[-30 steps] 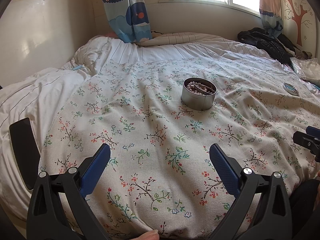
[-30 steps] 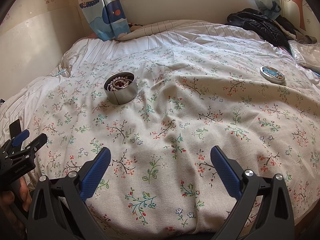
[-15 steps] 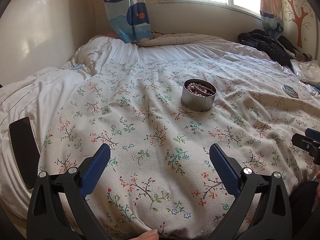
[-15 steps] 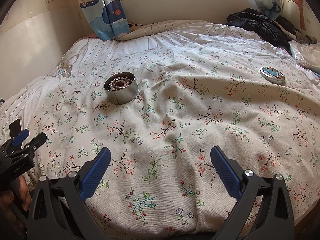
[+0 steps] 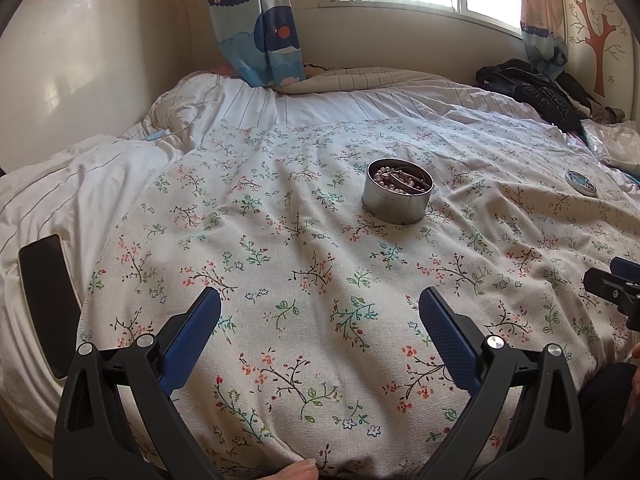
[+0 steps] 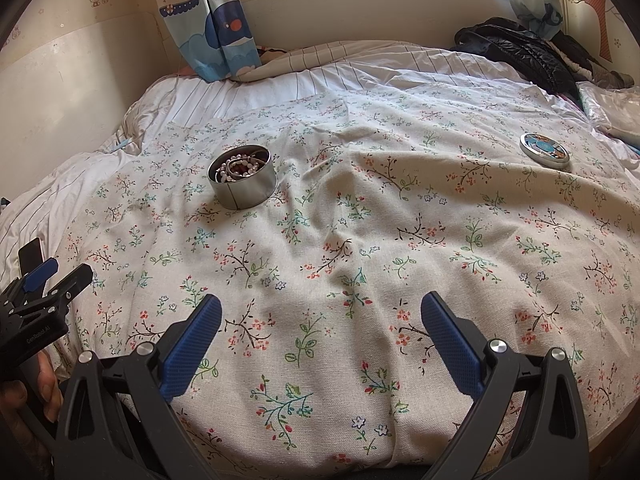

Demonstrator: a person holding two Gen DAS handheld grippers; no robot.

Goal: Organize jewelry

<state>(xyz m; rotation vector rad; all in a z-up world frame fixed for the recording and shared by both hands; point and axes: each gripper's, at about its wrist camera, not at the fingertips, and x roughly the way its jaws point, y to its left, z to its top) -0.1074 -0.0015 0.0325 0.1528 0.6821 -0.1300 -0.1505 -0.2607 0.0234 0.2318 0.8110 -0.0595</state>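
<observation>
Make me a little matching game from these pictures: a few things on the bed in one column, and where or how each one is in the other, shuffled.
Things:
1. tin
2. lid
3. phone
4. jacket

States:
A. dark, heaped at the far right by the wall
B. open, beads inside
C. flat on the floral cloth, apart from the tin, to its right
D. black screen, on the white sheet at the left edge

Pairs: 1-B, 2-C, 3-D, 4-A
</observation>
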